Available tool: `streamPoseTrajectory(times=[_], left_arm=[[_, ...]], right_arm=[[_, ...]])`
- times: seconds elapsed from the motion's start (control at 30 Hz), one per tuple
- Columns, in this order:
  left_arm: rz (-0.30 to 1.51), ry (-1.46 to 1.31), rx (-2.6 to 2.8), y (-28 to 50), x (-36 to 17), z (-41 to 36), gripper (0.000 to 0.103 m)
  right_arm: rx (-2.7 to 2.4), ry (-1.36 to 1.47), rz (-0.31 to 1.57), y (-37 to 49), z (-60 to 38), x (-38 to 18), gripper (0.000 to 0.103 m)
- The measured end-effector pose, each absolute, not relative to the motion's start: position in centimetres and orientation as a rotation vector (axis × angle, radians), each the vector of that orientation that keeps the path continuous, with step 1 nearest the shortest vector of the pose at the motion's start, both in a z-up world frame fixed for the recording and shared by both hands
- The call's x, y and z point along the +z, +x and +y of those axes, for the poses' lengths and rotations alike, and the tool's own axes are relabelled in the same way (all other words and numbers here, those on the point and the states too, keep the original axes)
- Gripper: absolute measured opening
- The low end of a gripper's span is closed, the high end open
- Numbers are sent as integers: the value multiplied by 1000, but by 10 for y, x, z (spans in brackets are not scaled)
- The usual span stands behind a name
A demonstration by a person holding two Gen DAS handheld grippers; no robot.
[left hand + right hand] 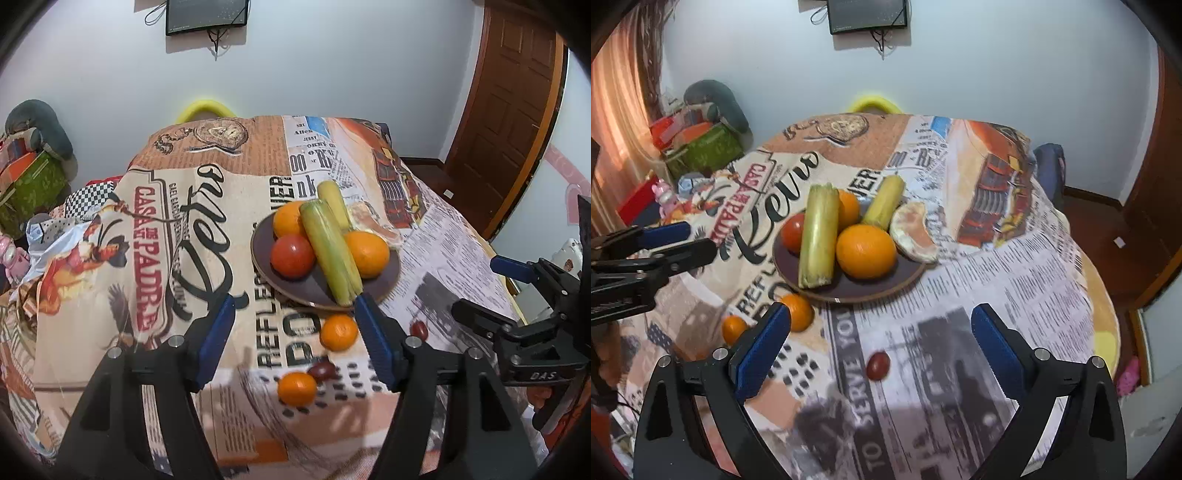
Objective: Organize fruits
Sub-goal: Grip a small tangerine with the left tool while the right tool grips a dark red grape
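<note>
Brown plate (pixel 908 275) heaped with fruit, two mandarins (pixel 799 312) (loose) just beside it

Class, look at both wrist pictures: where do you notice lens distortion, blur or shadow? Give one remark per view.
Left wrist view: fisheye bends the door into a curve, dark corners ring the frame, and the plate stays sharp. Right wrist view: the tablecloth print smears into blur near the camera, and the small red fruit looks soft.

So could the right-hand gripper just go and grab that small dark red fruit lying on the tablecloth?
Probably yes. The right gripper is open, and the small dark red fruit lies alone on the tablecloth between its fingers, with nothing in between.
</note>
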State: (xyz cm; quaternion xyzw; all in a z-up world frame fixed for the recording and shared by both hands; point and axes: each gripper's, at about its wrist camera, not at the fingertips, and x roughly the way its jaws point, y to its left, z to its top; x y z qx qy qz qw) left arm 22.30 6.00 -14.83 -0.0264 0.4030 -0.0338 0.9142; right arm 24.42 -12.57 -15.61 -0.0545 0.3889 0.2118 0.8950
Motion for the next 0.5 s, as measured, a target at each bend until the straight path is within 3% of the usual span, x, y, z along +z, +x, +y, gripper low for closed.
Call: streamPoseTrajectory(times=[0.37, 0.5], left_arm=[[921, -85, -62, 197, -184, 60, 67], [953, -89, -65, 195, -200, 61, 67]], right_arm=[[469, -23, 906, 235, -145, -188, 98], [442, -59, 922, 234, -146, -205, 92]])
